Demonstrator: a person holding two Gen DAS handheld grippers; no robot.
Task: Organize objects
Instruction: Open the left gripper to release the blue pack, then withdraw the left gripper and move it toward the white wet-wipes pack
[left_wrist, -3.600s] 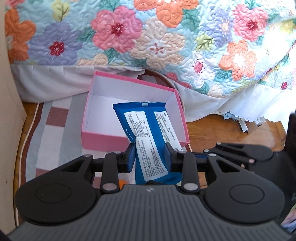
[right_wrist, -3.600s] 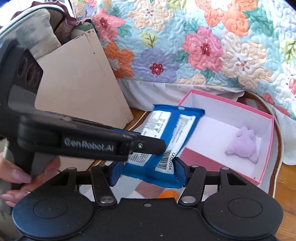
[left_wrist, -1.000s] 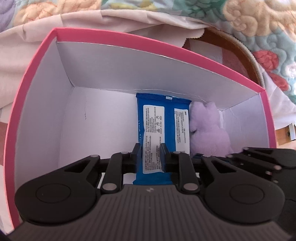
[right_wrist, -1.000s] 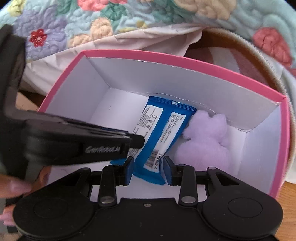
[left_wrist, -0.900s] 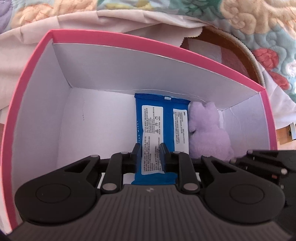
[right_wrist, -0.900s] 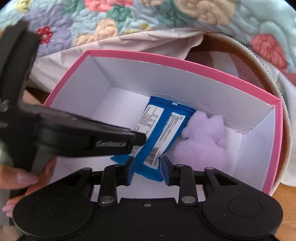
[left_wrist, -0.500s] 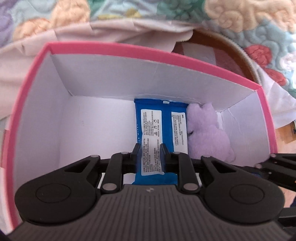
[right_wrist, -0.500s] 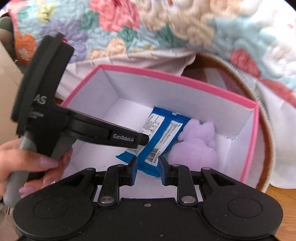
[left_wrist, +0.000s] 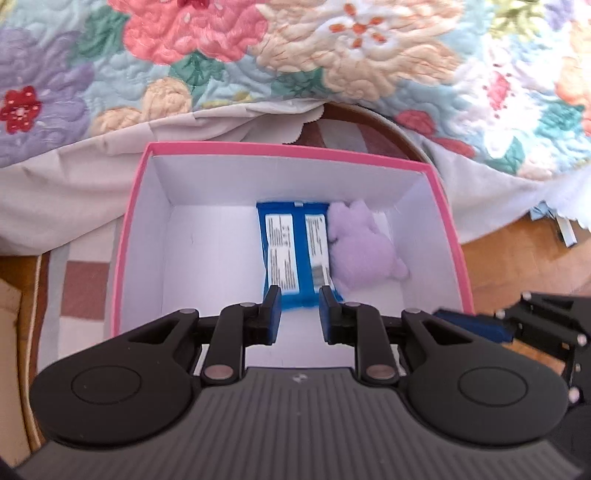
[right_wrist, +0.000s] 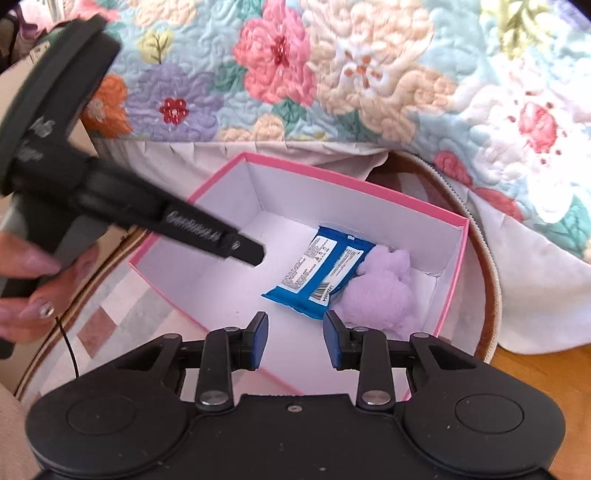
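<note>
The blue plastic packet with white printed labels (left_wrist: 291, 251) lies flat on the floor of the pink cardboard box with white inside (left_wrist: 280, 149). It is in the middle of the left wrist view, toward the far wall. Its right edge touches the small purple plush toy (left_wrist: 358, 251), which sits in the far right corner of the box.

The left gripper (left_wrist: 300, 314) hangs above the near end of the packet. Its fingers are drawn close together, with only a narrow gap, and nothing is between them. In the right wrist view its tip stands clearly apart from the packet, in the left half of the frame, with a person's hand (right_wrist: 33, 280) on the handle. The jaws of the right gripper (right_wrist: 294, 341) are opening, and they are also empty.

I judge that the step of placing the packet is finished and both tools are free. Behind the box hangs the flowered quilt (left_wrist: 332, 55), and no other loose object is plainly in view. The next move probably calls for turning away from the box to find the next thing, and for opening the left fingers wider before any new grasp.
</note>
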